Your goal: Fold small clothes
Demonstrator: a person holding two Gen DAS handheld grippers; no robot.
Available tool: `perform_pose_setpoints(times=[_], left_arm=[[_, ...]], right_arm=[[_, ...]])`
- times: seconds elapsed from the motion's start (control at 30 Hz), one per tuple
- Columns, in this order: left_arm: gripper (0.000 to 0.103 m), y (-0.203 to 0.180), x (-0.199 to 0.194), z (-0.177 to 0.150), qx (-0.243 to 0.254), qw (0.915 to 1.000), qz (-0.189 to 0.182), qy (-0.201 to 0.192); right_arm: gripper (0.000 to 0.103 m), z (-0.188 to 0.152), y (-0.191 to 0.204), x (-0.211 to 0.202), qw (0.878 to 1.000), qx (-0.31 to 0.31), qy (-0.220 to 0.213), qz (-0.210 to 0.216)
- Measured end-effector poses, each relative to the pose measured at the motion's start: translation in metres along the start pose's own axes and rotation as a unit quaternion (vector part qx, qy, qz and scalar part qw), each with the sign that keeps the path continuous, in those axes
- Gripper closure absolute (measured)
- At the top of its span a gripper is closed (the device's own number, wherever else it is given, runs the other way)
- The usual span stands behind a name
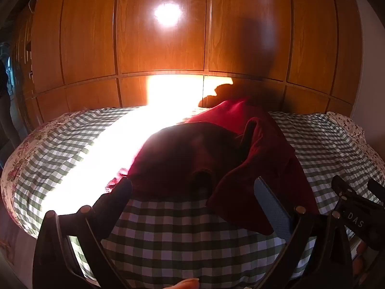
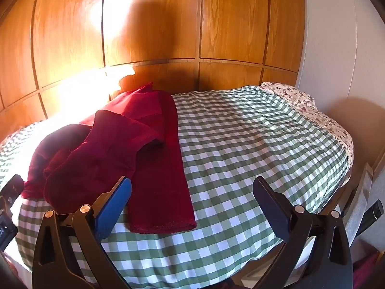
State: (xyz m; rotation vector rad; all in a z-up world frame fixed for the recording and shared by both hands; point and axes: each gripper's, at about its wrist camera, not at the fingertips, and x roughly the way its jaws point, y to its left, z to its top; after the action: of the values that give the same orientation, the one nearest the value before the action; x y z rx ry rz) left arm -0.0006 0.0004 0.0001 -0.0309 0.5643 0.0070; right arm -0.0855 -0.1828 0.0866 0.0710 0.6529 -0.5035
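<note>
Hovering: left gripper (image 1: 192,190) and right gripper (image 2: 192,187) both spread, empty. Red garment (image 2: 154,159) lies bunched on bed (image 2: 252,144); best pinch near hem corners, then flatten.

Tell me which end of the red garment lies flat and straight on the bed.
The long strip of the red garment on its right side, reaching toward the right gripper; the rest is bunched in a rumpled heap on the checked bedspread.
</note>
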Motion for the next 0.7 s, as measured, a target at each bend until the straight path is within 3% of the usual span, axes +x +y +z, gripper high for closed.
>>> perform_pose_setpoints(times=[0.7], left_arm=[[0.002, -0.009, 0.013, -0.006, 0.02, 0.999, -0.006, 0.04]], right_arm=[[0.003, -0.003, -0.006, 0.012, 1.0, 0.01, 0.022, 0.008]])
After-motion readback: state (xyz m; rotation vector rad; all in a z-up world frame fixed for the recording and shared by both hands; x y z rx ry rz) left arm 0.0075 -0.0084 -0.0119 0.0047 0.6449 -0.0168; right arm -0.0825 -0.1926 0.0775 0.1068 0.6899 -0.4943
